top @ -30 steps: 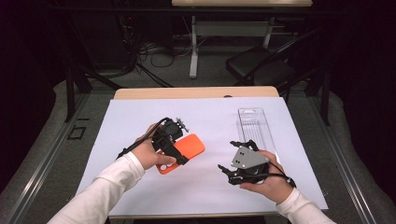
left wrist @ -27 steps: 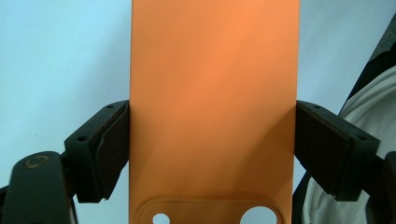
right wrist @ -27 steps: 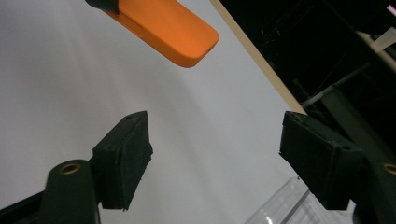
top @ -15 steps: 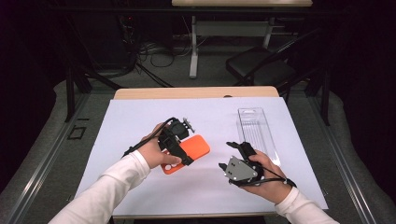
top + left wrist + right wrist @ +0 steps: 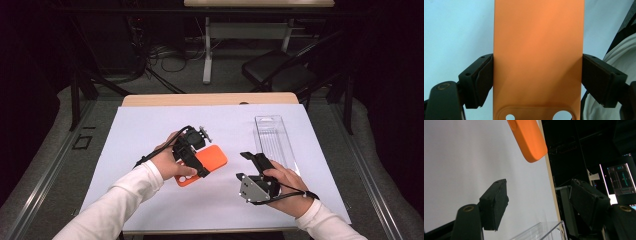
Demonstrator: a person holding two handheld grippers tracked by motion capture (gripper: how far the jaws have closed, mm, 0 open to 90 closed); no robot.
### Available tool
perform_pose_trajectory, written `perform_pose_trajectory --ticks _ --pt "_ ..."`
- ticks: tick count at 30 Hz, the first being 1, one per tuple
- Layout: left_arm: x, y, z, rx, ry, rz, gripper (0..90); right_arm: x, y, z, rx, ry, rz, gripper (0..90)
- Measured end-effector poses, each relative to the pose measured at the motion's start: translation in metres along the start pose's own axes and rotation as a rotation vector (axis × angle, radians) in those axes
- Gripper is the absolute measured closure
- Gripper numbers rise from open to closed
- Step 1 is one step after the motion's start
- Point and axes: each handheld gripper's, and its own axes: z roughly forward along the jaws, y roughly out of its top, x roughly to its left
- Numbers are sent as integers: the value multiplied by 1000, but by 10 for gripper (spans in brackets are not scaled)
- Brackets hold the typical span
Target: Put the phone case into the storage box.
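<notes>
At the left of the white sheet (image 5: 150,130) covering the table, the left gripper (image 5: 192,150) clamps an orange phone case (image 5: 207,162) by its two long edges, both pads (image 5: 480,77) pressed flush against it (two camera cut-outs show at the near end), holding it above the sheet near the middle. To the right, the right gripper (image 5: 255,165) has just been narrowing its jaws, nothing between them, pads apart. Just beyond it lies a clear plastic package (image 5: 275,140) near the sheet's right edge.

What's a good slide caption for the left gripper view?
Left tool clamps flat orange phone case over pale blue sheet.
</notes>
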Motion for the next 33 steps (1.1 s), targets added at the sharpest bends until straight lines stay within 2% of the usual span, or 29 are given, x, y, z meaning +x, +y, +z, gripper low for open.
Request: perform_pose_trajectory --ticks 1,7,14,21,22,25,29,30,31,33 --pt "0 0 0 1 1 0 160 -1 0 1 -11 -2 -23 303" --pt "0 2 2 1 -3 0 160 -1 0 1 11 16 -28 313" --pt "-3 5 4 1 -7 9 160 0 0 1 3 0 -40 312" --pt "-8 10 6 -4 -12 23 160 -1 1 2 6 -10 -82 311" --pt "-8 11 7 -4 -15 25 160 1 1 2 8 -12 -68 311" --pt "-10 14 8 -3 -16 32 160 0 2 2 1 -15 -88 310" --pt "-13 18 9 1 -23 45 160 1 3 3 -8 -18 -94 305" --pt "-14 19 10 -2 -23 45 160 2 2 3 -8 -19 -75 305" --pt "-15 20 10 0 -24 48 160 2 2 4 -11 -21 -91 304" --pt "-18 22 11 -1 -26 54 160 2 2 5 -23 -24 -86 304"
